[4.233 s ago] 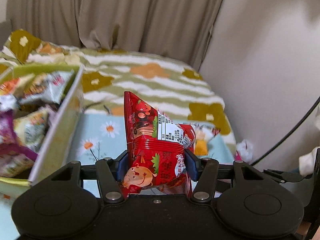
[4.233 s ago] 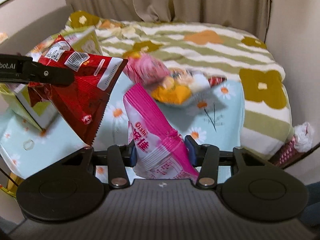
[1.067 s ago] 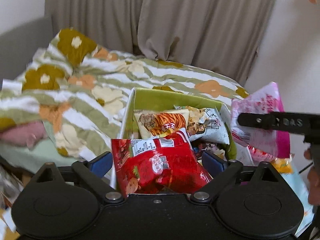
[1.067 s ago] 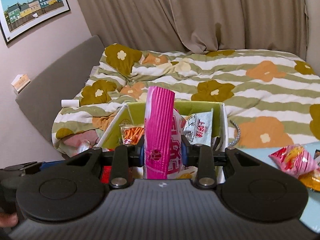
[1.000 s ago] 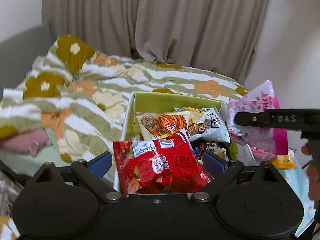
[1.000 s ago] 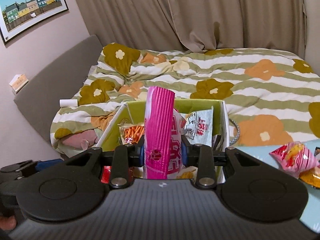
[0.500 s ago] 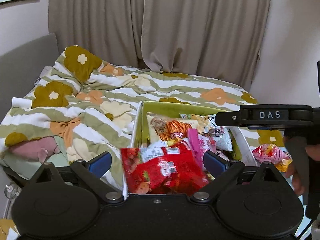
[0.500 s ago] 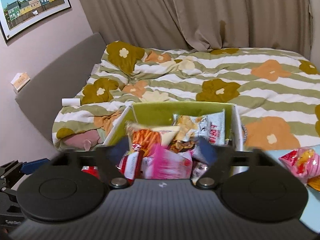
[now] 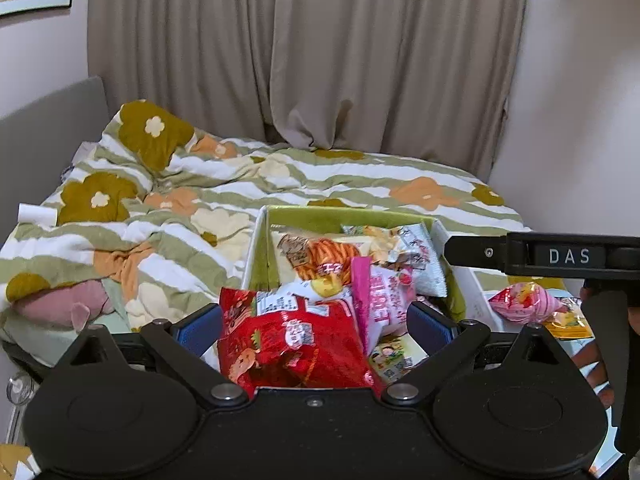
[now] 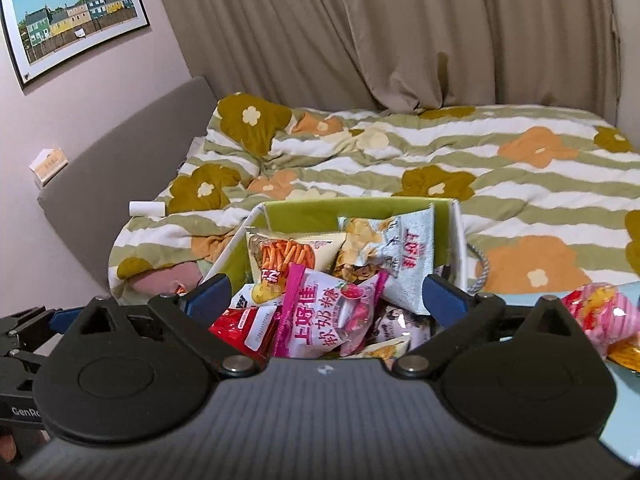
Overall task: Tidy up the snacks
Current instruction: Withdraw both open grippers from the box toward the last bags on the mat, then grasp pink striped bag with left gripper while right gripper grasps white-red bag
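A white box with a green lining (image 9: 344, 214) (image 10: 360, 205) sits by the bed, filled with several snack bags. My left gripper (image 9: 316, 325) is open above its near edge. The red snack bag (image 9: 292, 344) (image 10: 245, 326) lies loose in the box between the wide pads, which do not press it. My right gripper (image 10: 326, 293) is open too, hovering over the pink snack bag (image 10: 332, 316) (image 9: 384, 300), which rests on the pile beside the red one. An orange-stick bag (image 10: 294, 254) and a silver bag (image 10: 404, 258) lie behind them.
A pink and yellow snack bag (image 9: 524, 303) (image 10: 600, 312) and an orange packet (image 9: 568, 325) lie on the light blue table right of the box. The flowered bedspread (image 10: 480, 168) stretches behind it. My right gripper's arm (image 9: 540, 256) crosses the left wrist view.
My right gripper has opened and let the pink bag drop into the box. The red bag has settled lower in the box. Earlier both bags were carried over from the table.
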`<state>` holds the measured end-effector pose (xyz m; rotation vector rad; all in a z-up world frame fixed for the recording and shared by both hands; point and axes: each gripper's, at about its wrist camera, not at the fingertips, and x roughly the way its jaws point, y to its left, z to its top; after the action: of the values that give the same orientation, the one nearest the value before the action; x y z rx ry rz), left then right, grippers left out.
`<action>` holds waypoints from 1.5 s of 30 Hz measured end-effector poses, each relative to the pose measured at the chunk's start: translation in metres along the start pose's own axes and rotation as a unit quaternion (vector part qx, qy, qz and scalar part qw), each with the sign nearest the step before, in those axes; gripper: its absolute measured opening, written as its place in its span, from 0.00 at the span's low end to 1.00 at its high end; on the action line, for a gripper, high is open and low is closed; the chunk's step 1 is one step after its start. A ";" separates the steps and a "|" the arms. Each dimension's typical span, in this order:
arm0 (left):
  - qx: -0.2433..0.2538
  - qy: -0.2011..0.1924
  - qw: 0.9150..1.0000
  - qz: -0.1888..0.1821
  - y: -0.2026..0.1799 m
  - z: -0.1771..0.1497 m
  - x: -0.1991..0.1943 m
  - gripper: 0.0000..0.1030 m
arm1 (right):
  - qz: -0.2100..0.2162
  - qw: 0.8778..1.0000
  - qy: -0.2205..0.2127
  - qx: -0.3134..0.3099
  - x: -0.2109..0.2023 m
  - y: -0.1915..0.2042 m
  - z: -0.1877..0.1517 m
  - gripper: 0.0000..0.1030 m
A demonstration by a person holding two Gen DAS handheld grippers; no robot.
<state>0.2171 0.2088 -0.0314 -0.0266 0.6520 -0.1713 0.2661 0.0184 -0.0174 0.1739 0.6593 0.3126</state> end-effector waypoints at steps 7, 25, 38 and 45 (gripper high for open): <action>0.030 -0.030 0.999 -0.025 -0.021 0.010 -0.018 0.97 | -0.036 0.999 -0.027 0.013 -0.040 -0.003 -0.002 1.00; 0.080 -0.029 0.989 -0.121 -0.173 0.018 0.011 0.98 | -0.172 0.980 -0.054 0.087 -0.134 -0.152 -0.020 1.00; 0.052 0.037 0.992 -0.106 -0.294 0.036 0.117 0.97 | -0.181 0.971 0.008 0.158 -0.125 -0.309 -0.026 1.00; 0.032 0.109 0.991 -0.075 -0.319 0.032 0.199 0.97 | -0.147 0.965 0.053 0.212 -0.088 -0.366 -0.039 1.00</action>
<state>0.3437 -0.1394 -0.1010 0.0040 0.8631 -0.3441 0.2603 -0.3531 -0.0913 0.4643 0.8415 -0.1114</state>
